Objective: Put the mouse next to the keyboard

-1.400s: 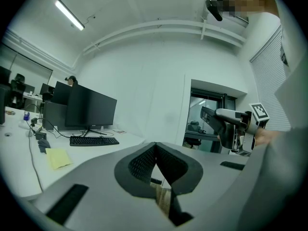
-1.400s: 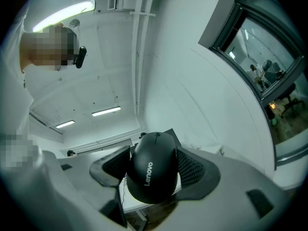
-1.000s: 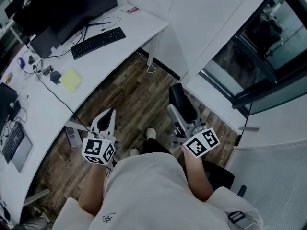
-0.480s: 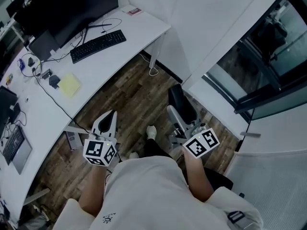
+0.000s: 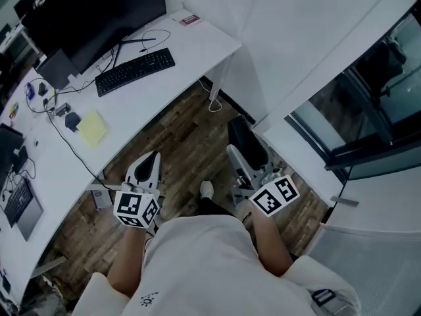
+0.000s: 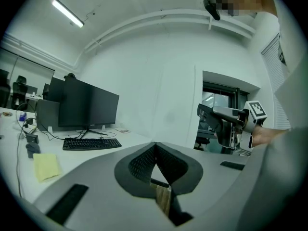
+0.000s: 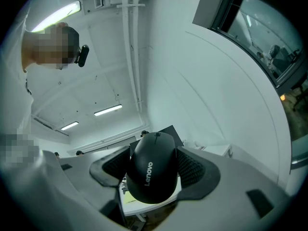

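Observation:
The black keyboard (image 5: 135, 71) lies on the curved white desk (image 5: 191, 51), in front of a dark monitor (image 5: 99, 12). A black Lenovo mouse (image 7: 154, 172) sits clamped between the jaws of my right gripper (image 7: 155, 165), shut on it and tilted upward. In the head view the right gripper (image 5: 245, 151) hangs over the wooden floor, well short of the desk, with the mouse (image 5: 247, 140) dark between its fingers. My left gripper (image 5: 148, 165) is level beside it, jaws closed together and empty. Its own view faces the keyboard (image 6: 91, 143), and the left gripper (image 6: 155, 147) shows nothing held.
A yellow note pad (image 5: 92, 127), cables and small gadgets (image 5: 59, 104) lie left of the keyboard, and a pink card (image 5: 189, 20) lies at the desk's far corner. A second keyboard (image 5: 18, 201) sits at the left edge. A white wall and a dark window (image 5: 368, 91) are on the right.
The desk and keyboard have slid a little lower in the head view. Both grippers keep their places, the right one still holding the mouse.

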A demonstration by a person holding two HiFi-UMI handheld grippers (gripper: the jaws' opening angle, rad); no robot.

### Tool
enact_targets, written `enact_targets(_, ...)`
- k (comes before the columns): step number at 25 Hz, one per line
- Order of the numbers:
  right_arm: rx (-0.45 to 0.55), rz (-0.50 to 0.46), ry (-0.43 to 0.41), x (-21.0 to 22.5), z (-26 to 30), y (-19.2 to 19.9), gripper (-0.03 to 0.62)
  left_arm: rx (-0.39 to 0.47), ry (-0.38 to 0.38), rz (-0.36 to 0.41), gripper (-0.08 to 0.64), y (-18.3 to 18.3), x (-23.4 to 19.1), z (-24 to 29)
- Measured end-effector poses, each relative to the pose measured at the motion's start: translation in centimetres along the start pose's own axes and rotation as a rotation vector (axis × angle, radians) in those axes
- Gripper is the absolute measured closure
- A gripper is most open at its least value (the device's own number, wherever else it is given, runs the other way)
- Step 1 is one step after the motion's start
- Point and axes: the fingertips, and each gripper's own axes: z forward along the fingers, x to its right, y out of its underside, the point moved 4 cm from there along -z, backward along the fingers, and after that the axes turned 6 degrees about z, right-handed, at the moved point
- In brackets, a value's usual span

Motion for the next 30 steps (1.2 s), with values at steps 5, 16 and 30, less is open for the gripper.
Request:
enact_targets(5,-0.020,-0.001,-0.028,3.2,2.8,-2.0,0.281,0.012,-0.030,-0.004,0.549,-1.5,0.0,3.9)
enact_targets(16,-0.080,0.027,-0.074,10.3,6.7,-4.0,0.281,0.007,-0.067,-0.008,0.549,-2.8,1.3,12.0)
enact_targets(30,-0.124,0.056,-0.085,15.8,7.9,-4.4,0.281,-0.029,-0.095,-0.012,0.549,-2.0,2.6,16.7)
